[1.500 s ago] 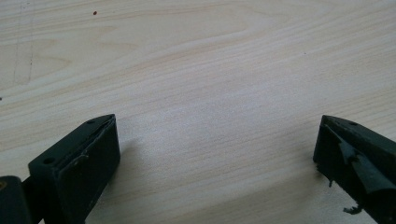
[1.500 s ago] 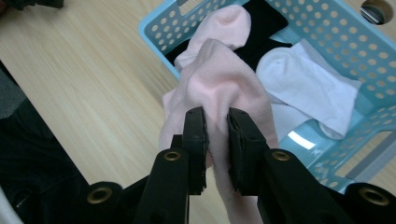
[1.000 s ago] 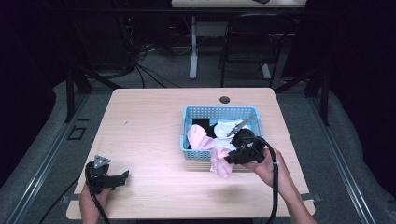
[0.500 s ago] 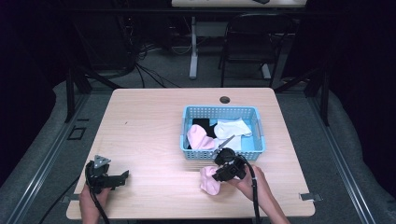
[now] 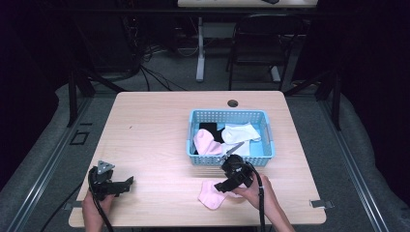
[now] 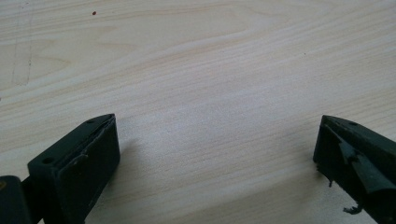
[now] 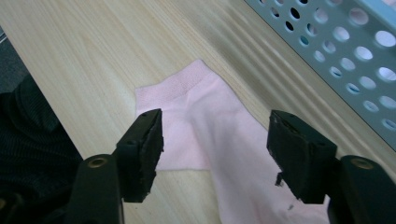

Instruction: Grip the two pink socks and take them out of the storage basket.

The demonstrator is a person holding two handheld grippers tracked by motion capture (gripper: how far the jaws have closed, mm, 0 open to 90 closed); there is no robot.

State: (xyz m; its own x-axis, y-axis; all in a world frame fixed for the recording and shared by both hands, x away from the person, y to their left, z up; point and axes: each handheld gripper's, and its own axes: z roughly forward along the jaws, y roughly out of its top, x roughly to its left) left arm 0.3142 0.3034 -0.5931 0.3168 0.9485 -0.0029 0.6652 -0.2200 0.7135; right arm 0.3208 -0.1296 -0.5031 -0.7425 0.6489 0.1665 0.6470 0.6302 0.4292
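Two pink socks [image 5: 211, 195] [image 5: 205, 141], one black sock [image 5: 209, 129], one white sock [image 5: 240, 132], one blue basket [image 5: 227, 116] and one table [image 5: 154, 125] are showing here.

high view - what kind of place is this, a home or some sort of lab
Probably a lab or recording room, not a home: a bare wooden table stands alone on grey floor, loose cables trail behind it in the dark, and a person works with handheld grippers, sorting socks from a blue basket.

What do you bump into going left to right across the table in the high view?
left gripper → pink sock on the table → right gripper → blue basket
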